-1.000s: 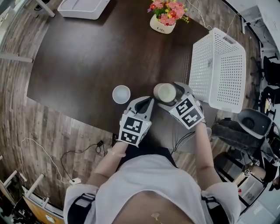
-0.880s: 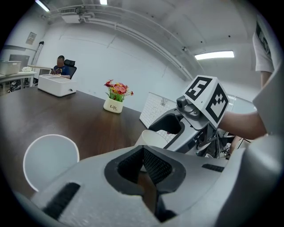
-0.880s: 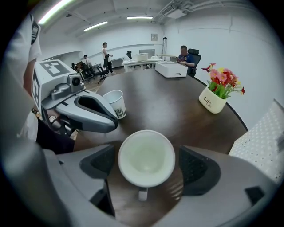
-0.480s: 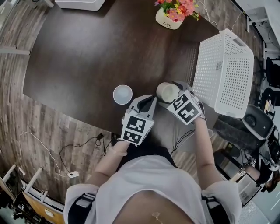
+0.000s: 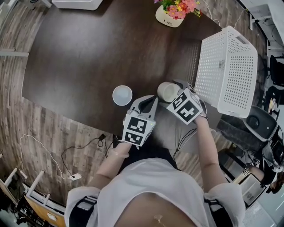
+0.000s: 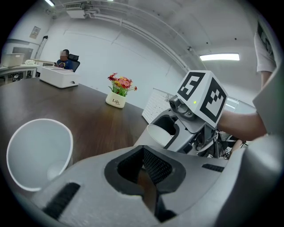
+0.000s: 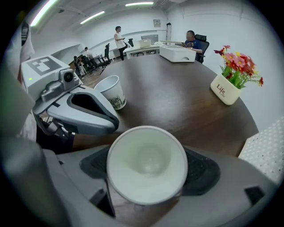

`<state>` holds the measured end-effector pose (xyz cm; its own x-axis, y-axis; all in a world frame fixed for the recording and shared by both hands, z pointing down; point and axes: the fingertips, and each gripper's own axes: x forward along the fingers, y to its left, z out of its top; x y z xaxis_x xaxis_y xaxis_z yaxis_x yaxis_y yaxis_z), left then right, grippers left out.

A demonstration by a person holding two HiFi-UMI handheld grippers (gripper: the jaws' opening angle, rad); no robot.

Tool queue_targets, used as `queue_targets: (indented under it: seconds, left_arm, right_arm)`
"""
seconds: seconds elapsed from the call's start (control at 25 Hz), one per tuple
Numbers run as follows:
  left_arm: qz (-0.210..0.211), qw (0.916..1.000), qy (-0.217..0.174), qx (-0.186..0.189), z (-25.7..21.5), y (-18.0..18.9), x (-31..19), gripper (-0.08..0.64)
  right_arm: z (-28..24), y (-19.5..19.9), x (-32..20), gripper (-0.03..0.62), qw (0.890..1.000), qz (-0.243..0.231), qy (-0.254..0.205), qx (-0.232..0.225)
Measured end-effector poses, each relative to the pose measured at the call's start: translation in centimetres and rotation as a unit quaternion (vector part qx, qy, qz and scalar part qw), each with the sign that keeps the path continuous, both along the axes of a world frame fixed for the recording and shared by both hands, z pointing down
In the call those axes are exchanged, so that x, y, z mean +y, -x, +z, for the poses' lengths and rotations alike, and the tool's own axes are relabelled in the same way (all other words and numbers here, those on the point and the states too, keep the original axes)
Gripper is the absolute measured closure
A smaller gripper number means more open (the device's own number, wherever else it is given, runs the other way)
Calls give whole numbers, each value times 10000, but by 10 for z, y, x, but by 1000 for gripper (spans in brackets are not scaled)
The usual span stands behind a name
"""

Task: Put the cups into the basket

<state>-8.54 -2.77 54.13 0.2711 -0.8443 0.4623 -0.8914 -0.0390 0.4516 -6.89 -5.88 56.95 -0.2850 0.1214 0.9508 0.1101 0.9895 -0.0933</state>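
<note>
Two white paper cups are in play. One cup stands upright on the dark table, left of my left gripper; in the left gripper view this cup sits at the left, outside the jaws. The left gripper is shut with nothing in it. My right gripper is shut on the second cup, just above the table near its front edge. In the right gripper view the held cup shows its mouth between the jaws. The white perforated basket stands to its right.
A flower pot stands at the table's far side, and a white box at the far left. An office chair and cables lie on the floor to the right. People are at desks behind the table in the right gripper view.
The right gripper has turned slightly while staying shut on its cup. The left gripper and the standing cup have hardly moved; the head view has shifted a little.
</note>
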Motion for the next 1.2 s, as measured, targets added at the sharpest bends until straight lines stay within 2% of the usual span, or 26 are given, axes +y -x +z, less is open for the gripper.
queue_targets:
  seconds: [0.2, 0.36, 0.56, 0.92, 1.08, 1.2]
  left_arm:
    - [-43, 10000, -75, -29, -3, -2, -1, 549]
    - [-14, 9999, -87, -99, -7, -5, 0, 549]
    - [-51, 9997, -133, -189, -12, -4, 1, 549]
    - [9, 9982, -351, -476, -36, 6, -4, 549]
    - [165, 9967, -538, -583, -59, 7, -9, 549]
    - [360, 9956, -635, -588, -80, 2, -7, 549]
  right_arm:
    - [1, 0, -2, 169, 10000, 53, -26, 63]
    - [2, -5, 2, 169, 9995, 269, 127, 83]
    - [-4, -11, 3, 169, 9992, 378, 139, -23]
    - [-44, -13, 18, 169, 9992, 340, 58, -213]
    - [-71, -16, 22, 169, 9994, 131, -118, -306]
    - [-97, -19, 36, 169, 9987, 138, 11, -496]
